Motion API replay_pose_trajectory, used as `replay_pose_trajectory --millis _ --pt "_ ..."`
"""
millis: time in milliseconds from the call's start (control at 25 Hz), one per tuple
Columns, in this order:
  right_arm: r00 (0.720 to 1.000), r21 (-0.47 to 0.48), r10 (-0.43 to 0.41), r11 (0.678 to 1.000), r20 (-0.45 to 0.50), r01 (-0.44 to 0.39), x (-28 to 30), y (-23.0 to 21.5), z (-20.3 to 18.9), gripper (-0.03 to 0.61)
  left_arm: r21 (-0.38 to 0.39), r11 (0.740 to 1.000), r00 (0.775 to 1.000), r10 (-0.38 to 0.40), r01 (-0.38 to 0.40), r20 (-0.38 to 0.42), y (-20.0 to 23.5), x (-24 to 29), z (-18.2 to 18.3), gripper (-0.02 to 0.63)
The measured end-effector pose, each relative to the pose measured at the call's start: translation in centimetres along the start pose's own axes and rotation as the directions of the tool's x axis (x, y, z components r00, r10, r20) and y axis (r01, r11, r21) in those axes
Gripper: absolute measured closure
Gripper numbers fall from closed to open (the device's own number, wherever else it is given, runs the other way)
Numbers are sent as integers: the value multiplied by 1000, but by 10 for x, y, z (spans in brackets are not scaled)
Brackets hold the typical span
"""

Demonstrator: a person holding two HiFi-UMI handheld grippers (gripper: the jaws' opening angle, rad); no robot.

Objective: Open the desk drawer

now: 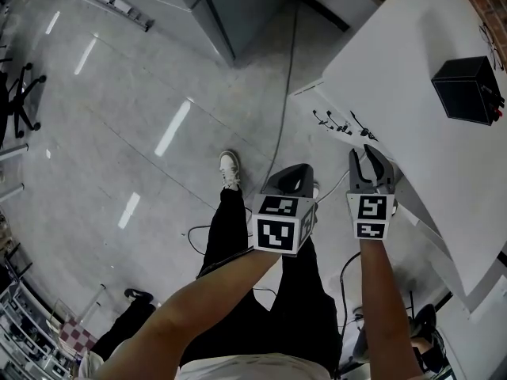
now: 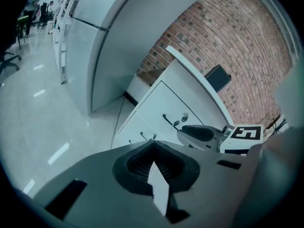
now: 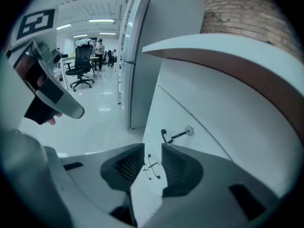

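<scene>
The white drawer unit sits under the white desk, its dark handles facing the floor space. In the right gripper view the upper handle lies just ahead, and small lower handles show through the gap between the jaws. My right gripper stands open, close to the drawer front, touching nothing. My left gripper hangs beside it to the left, jaws together and empty. The left gripper view shows the drawer fronts farther off.
A black box stands on the desk top. A cable runs across the shiny floor past the person's legs and white shoe. A grey cabinet stands behind, an office chair at far left, brick wall behind the desk.
</scene>
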State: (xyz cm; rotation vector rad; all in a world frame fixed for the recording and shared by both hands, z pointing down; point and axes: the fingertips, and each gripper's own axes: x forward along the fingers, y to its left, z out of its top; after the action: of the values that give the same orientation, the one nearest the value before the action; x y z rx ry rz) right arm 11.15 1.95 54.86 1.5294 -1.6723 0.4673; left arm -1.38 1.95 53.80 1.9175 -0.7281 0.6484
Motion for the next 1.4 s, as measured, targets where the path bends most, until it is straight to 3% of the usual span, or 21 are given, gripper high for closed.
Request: replay_pose_trajectory --millis 520,680,1400 --pt "995 -85 -83 993 -52 78 30 -18 -14 433 -18 1000 1000 7 -8 -22 11 27 -6 606" --pt "993 -149 -102 985 -62 92 38 -17 -12 422 -28 999 999 25 -26 -41 21 29 -12 606" --pt "980 -323 -105 945 -167 46 67 -22 -28 390 -4 1000 997 26 -26 -66 32 42 -10 606"
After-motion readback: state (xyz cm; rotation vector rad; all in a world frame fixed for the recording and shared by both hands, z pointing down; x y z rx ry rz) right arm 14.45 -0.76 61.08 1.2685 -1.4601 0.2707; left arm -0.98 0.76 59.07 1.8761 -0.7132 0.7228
